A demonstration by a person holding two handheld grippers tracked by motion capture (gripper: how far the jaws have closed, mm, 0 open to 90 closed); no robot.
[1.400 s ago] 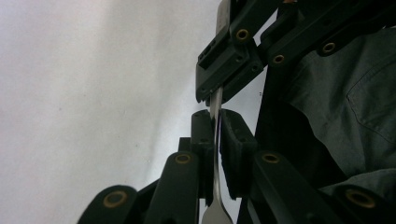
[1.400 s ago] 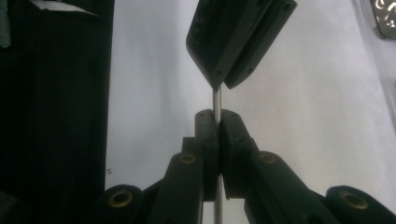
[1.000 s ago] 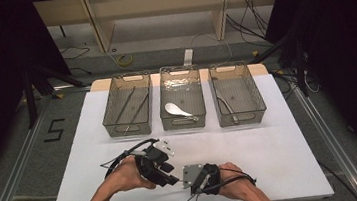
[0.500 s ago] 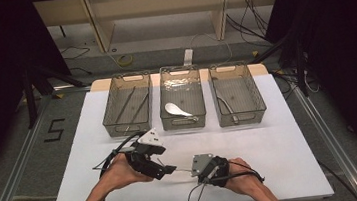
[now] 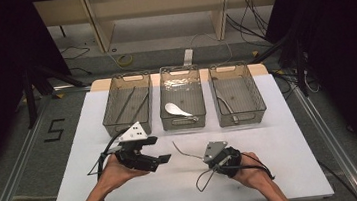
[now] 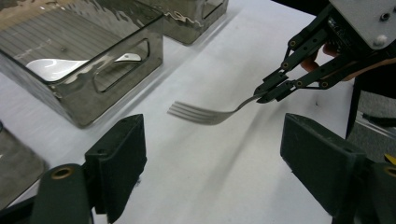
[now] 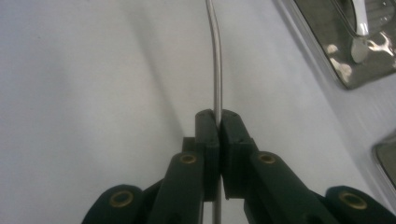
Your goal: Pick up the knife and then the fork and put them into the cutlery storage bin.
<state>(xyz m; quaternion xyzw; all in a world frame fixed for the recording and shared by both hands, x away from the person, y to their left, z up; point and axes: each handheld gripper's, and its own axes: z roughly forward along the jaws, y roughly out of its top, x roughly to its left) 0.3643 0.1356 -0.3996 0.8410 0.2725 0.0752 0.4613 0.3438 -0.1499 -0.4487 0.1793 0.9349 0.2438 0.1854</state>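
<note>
The right gripper [image 5: 201, 154], jaws clamped on the fork [image 5: 181, 149] handle, holds it tines toward the table's far-left corner, while the left gripper [image 5: 164, 158] gapes empty.

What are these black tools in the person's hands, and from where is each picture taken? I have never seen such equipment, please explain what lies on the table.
A person holds a hand-operated gripper, a two-jaw clamp, in each hand. The high view looks down on the white table from above. The other two pictures come from small cameras riding on each gripper, looking along its jaws.

Three clear bins stand in a row: the left bin with what look like chopsticks, the middle bin with a white spoon, the right bin with metal cutlery.

The right gripper is shut on a fork by its handle. The left gripper has just been opening; its jaws stand apart with nothing between them.
</note>
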